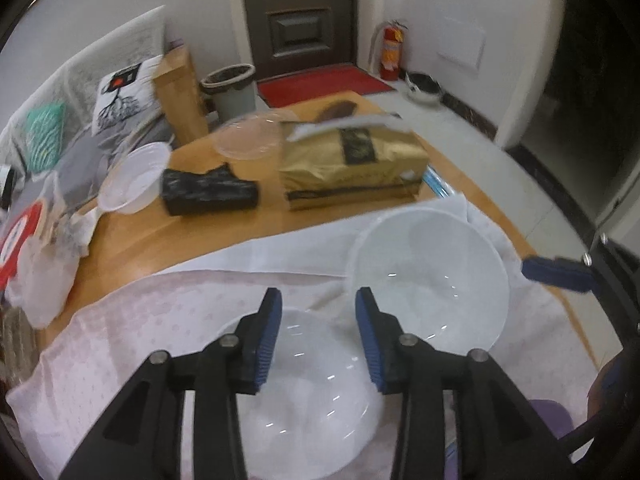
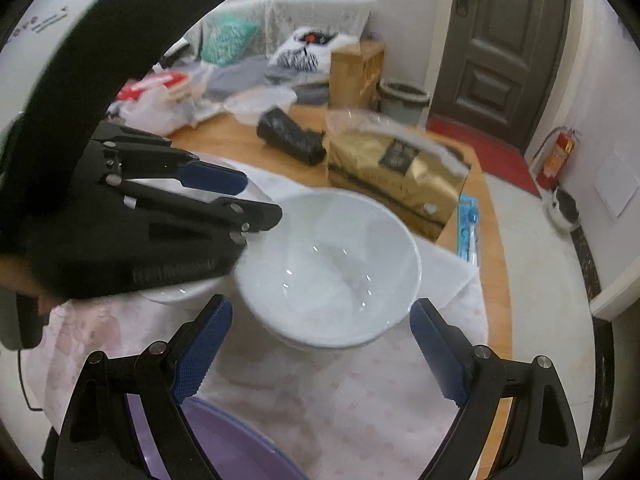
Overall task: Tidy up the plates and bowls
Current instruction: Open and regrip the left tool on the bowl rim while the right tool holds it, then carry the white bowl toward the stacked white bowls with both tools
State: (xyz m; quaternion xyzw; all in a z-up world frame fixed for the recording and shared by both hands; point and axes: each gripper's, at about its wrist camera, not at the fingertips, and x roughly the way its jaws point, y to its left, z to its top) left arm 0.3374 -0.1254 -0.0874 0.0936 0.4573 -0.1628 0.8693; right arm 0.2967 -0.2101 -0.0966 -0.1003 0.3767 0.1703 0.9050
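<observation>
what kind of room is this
Probably a home living or dining room by the entrance: a wooden table holding bowls, a sofa with cushions behind it, and a door with a red mat.

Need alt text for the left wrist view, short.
Left gripper hangs open over a white bowl on a pale pink cloth, nothing between its blue-padded fingers. A second white bowl sits to the right, a gold package behind.
</observation>
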